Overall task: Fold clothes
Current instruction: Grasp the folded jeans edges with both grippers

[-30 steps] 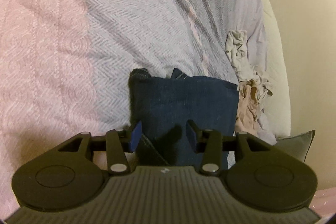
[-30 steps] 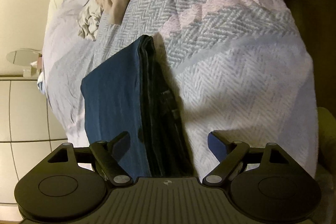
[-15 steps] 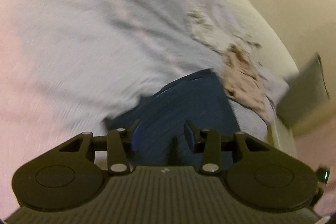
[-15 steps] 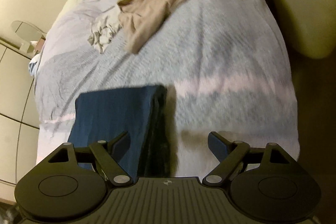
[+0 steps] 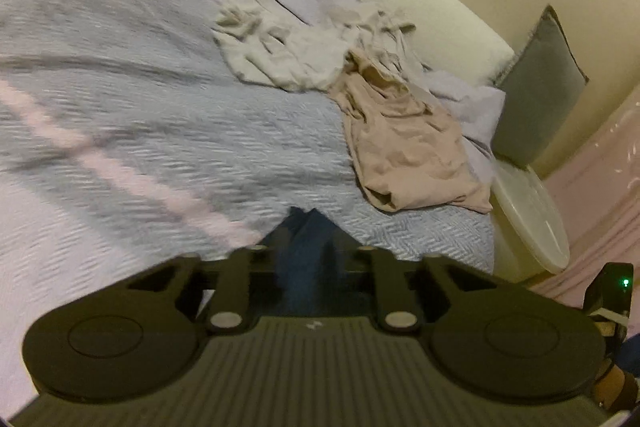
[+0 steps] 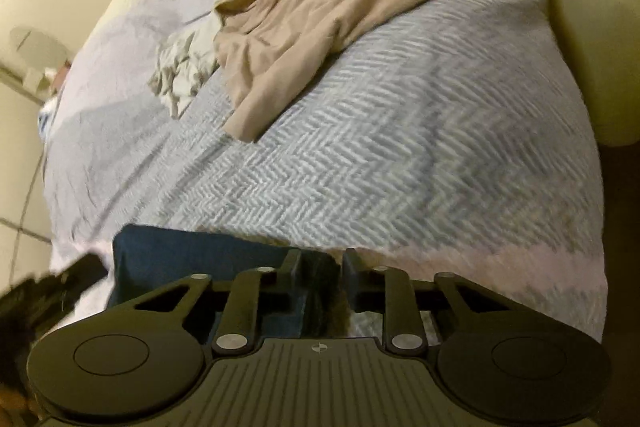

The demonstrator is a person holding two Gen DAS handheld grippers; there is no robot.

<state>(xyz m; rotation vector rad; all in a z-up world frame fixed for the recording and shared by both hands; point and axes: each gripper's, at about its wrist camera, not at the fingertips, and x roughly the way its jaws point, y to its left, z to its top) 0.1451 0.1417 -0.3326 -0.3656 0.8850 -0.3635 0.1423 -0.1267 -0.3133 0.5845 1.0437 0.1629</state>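
Fingers of the left gripper and right gripper are closed tight on the folded navy garment. It looks flat and neatly layered.

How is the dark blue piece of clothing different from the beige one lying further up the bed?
The dark blue garment is folded into a flat, straight-edged block; the beige garment lies loose and wrinkled. Both the left gripper and the right gripper are closed on the blue one, while nothing touches the beige one. The beige one overlaps a crumpled pale garment; the blue one lies apart. Both are on the herringbone bedspread.
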